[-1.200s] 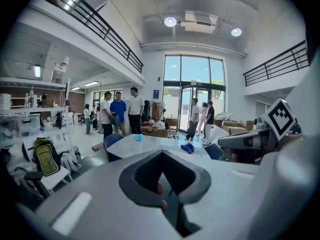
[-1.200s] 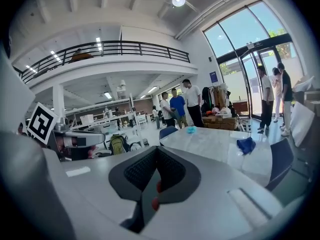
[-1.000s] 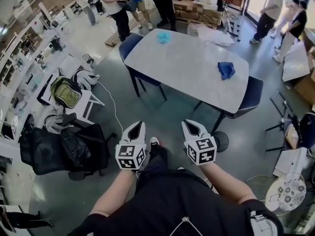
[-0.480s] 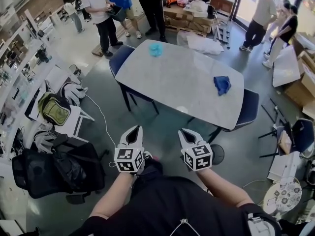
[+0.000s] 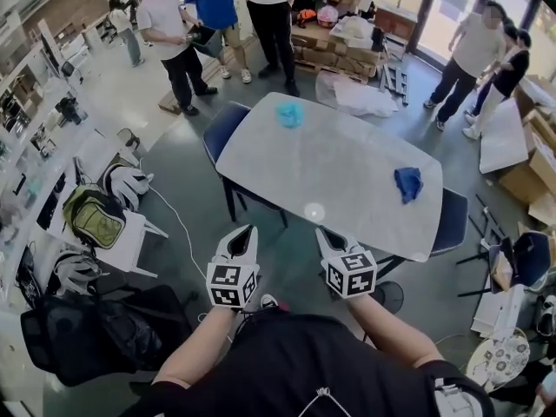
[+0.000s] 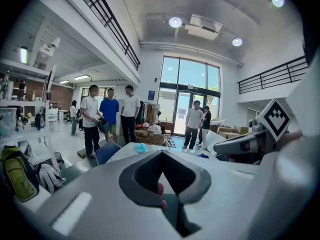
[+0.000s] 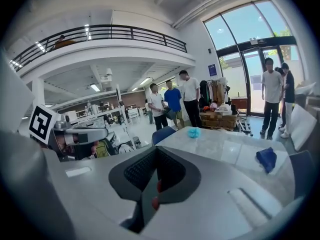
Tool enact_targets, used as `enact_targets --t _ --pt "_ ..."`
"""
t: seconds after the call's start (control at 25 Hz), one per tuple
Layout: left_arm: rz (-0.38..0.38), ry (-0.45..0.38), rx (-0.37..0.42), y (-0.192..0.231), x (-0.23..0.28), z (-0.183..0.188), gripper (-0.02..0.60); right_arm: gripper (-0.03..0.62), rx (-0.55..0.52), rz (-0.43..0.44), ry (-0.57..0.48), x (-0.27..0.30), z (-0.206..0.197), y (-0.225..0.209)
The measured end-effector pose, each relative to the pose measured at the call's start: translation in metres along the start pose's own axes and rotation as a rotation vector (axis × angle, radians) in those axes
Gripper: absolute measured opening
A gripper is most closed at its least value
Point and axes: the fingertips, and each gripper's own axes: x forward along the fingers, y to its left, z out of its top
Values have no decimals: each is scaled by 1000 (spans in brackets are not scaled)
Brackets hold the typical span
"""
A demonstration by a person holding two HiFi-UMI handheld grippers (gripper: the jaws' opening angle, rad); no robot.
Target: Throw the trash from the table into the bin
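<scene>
Trash lies in 2 pieces on the counter: a light blue wad at the far end and a dark blue wad near the right edge, well apart. The left tool and right tool are both closed and empty, side by side before the near edge, probably because neither wad is within reach. I see no bin.

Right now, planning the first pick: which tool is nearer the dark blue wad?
Right. The dark blue wad lies ahead and right of the right tool; the left tool is farther left.
</scene>
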Motion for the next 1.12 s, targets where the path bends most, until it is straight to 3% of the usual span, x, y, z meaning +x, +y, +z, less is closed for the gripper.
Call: enact_targets --t 0.44,0.8,1.12 --pt "-44 -4 -32 58 58 15 0 29 -14 -58 6 78 45 -20" --pt "-6 45 -59 91 127 23 0 29 -6 -50 3 171 91 -89" --pt "41 79 -86 124 210 46 0 28 -36 -29 58 305 131 -172"
